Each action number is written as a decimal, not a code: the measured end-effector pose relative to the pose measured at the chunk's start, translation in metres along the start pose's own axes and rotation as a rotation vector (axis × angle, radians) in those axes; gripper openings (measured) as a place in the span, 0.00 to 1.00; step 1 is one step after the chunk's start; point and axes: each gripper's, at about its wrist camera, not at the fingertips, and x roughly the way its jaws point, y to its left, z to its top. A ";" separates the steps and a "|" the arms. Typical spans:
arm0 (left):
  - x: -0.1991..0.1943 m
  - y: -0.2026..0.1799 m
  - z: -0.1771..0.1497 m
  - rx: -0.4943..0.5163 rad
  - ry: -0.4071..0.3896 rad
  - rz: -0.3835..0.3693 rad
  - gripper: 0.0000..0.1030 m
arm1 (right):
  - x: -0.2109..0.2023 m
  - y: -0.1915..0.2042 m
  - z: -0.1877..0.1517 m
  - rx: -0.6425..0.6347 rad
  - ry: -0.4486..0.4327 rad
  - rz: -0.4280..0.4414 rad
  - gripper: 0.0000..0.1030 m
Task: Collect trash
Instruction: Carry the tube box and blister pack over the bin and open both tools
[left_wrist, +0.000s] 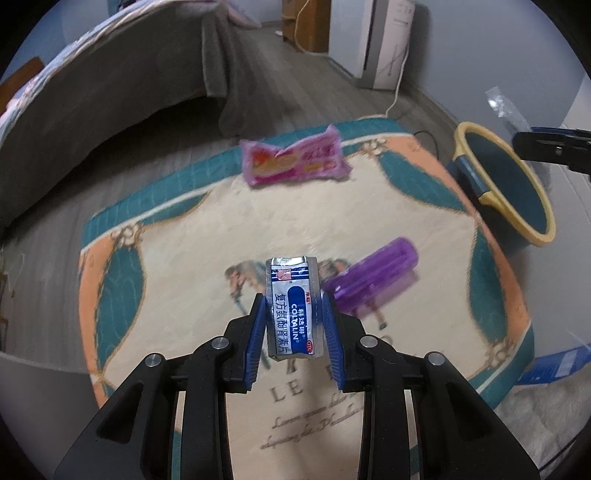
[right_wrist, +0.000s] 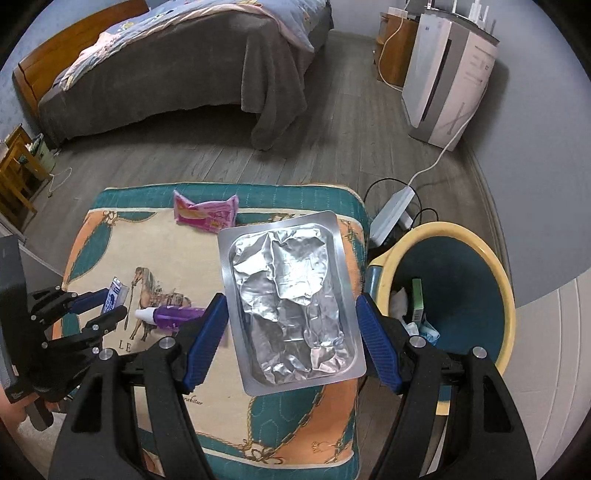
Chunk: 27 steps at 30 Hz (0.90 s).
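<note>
Left wrist view: left gripper (left_wrist: 295, 314) jaws clamp a medicine sachet (left_wrist: 293, 308) upright between them. Right gripper (right_wrist: 291, 332) jaws, spread wide, pinch a foil blister sheet (right_wrist: 291, 310) by its edges, trash bin (right_wrist: 506, 295) just right.

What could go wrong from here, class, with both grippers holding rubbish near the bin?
1. The right gripper pinches the wide foil tray only by its thin edges, so it may buckle or slip before reaching the bin.
2. The left gripper holds the small medicine box well short of the bin; released early, it would probably land on the cushion.
</note>
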 end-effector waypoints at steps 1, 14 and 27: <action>-0.001 -0.003 0.002 0.003 -0.005 -0.002 0.31 | 0.001 -0.003 0.001 0.011 -0.001 0.007 0.68; -0.002 -0.055 0.028 0.047 -0.068 -0.041 0.31 | 0.000 -0.044 -0.007 0.084 -0.003 0.024 0.68; -0.030 -0.095 0.055 0.136 -0.152 -0.072 0.31 | -0.003 -0.092 -0.008 0.204 -0.027 0.013 0.68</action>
